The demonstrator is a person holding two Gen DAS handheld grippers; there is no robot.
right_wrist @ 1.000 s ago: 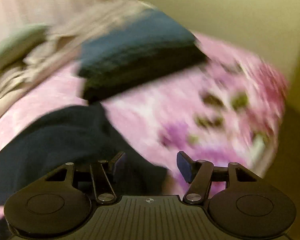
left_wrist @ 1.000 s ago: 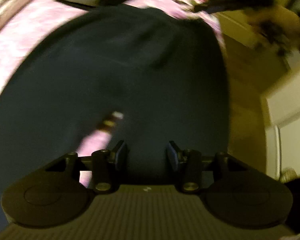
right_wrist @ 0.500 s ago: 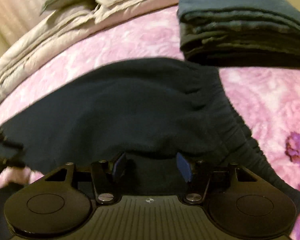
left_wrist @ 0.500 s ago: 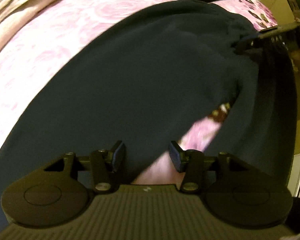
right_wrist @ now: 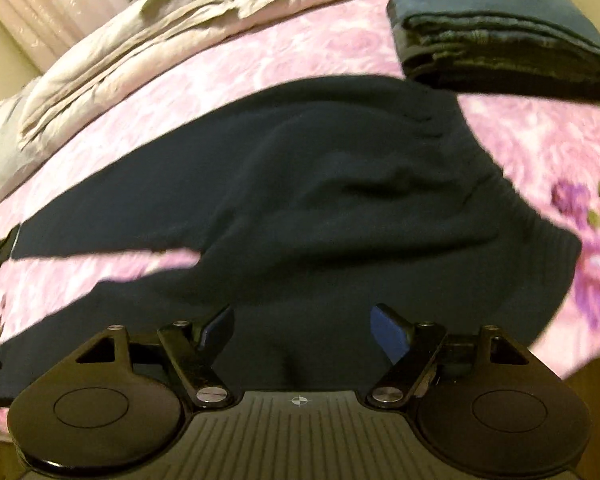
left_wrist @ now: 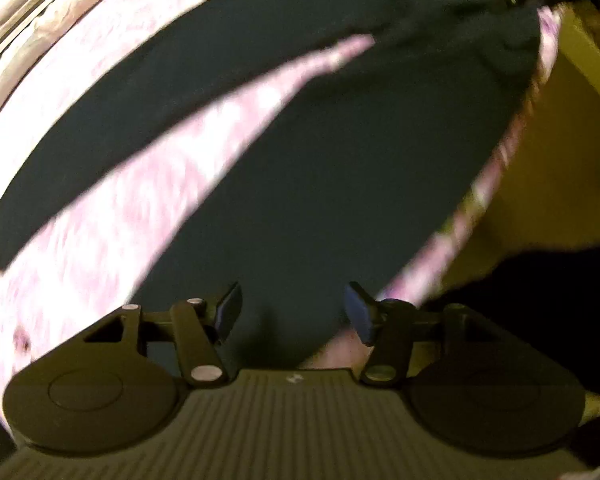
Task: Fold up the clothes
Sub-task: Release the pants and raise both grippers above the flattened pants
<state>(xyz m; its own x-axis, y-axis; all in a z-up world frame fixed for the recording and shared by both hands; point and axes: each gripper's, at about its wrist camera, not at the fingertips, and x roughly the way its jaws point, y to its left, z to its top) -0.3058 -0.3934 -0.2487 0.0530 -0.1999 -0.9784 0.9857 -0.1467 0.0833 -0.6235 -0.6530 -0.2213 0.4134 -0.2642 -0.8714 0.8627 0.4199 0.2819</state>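
The trousers (right_wrist: 320, 200) lie spread on the pink floral bedspread (right_wrist: 260, 56), waistband toward the right gripper, legs running away toward the left gripper. The two legs are parted: a wedge of bedspread shows between them in both views (left_wrist: 204, 136). Half a second ago the legs lay closer together, with only a small patch of pink visible through the cloth near the left gripper; the gap is now long and wide.

The left gripper (left_wrist: 292, 312) sits over the hem end of the nearer leg. Its blue-padded fingers (left_wrist: 230, 308) are spread apart, with dark cloth visible between them; no fabric is pinched. The spacing is wider than half a second ago. The left view is motion-blurred, more so than before.

The right gripper (right_wrist: 302, 332) sits at the waistband end. Its fingers (right_wrist: 388, 332) are spread wide, wider than in the previous frame, with cloth lying beneath the gap and nothing clamped. The waistband gathers (right_wrist: 480, 168) lie flatter and further from the camera than before.

A stack of folded dark clothes (right_wrist: 500, 28) rests on the bedspread beyond the waistband, just apart from the trousers, unchanged in position. A beige duvet (right_wrist: 120, 64) is bunched along the far edge of the bed. In the left view, the bed edge (left_wrist: 500, 168) and floor (left_wrist: 548, 160) show on the right.
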